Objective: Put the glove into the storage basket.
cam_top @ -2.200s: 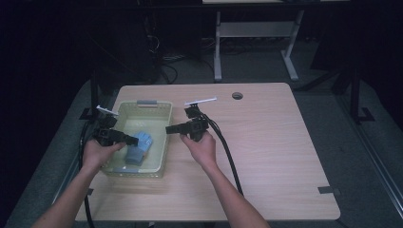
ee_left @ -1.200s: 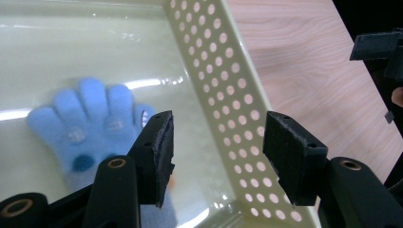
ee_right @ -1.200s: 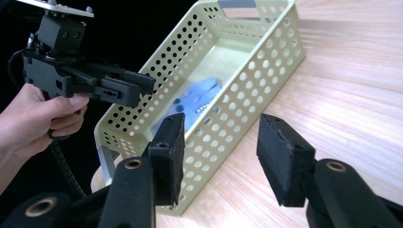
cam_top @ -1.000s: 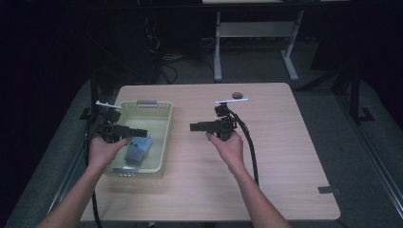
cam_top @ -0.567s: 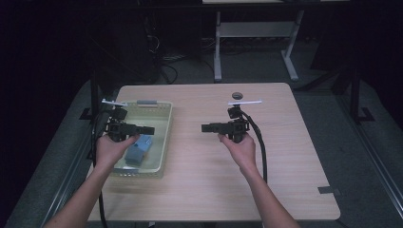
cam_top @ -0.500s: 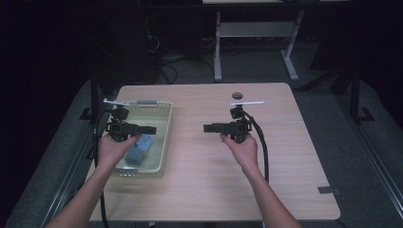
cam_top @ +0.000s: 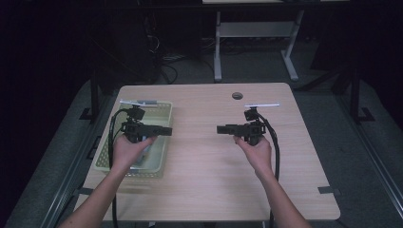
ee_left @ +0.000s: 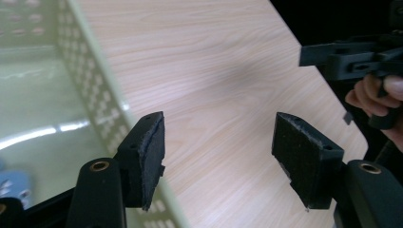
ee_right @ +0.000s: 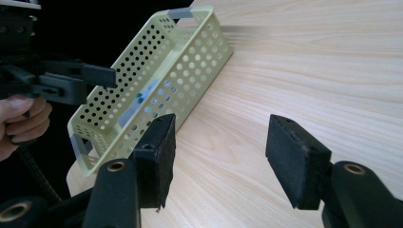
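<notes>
Both grippers, left (cam_top: 167, 129) and right (cam_top: 219, 128), have drawn apart since a second ago, jaws just opening, empty. Left gripper view: pale-green perforated plastic basket (ee_left: 90, 85) holds the blue object (ee_left: 9, 183). Right gripper view: basket at table's edge, apparently released.

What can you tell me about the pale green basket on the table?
The basket is a long, shallow, pale yellow-green tray, plastic by its look, with perforated walls and a handle slot at each short end. It sits flat at the table's left edge. Something blue lies inside on its glossy floor. The left tool hangs above its right rim; contact cannot be told.
</notes>
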Motion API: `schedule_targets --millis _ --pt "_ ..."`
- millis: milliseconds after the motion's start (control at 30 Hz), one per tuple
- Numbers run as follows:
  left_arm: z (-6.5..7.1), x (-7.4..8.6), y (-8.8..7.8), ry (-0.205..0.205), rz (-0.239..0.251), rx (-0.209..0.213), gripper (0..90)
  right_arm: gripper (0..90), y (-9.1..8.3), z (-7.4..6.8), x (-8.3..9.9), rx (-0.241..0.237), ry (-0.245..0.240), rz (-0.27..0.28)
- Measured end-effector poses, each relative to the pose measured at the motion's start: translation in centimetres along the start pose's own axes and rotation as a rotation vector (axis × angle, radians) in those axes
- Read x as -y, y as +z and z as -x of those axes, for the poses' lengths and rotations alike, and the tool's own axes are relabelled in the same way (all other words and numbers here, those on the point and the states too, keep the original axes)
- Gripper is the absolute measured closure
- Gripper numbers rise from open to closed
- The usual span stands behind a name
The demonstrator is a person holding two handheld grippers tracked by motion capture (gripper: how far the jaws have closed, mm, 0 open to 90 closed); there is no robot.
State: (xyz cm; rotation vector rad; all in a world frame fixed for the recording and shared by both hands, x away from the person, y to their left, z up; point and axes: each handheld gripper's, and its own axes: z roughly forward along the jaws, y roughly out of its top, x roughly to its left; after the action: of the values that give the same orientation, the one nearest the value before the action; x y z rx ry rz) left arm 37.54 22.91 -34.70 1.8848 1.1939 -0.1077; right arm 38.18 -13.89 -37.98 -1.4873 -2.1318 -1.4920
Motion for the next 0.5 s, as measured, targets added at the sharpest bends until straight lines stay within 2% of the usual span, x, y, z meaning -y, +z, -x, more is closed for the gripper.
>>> schedule_targets --millis 200,500 --pt "1.3 -0.1 0.9 0.032 -0.005 0.014 34.5 41.1 -0.9 0.7 0.4 0.021 0.008 0.007" --pt "3.0 0.0 2.2 0.057 -0.013 0.045 33.1 39.4 -2.2 1.8 1.1 0.044 0.03 0.015"
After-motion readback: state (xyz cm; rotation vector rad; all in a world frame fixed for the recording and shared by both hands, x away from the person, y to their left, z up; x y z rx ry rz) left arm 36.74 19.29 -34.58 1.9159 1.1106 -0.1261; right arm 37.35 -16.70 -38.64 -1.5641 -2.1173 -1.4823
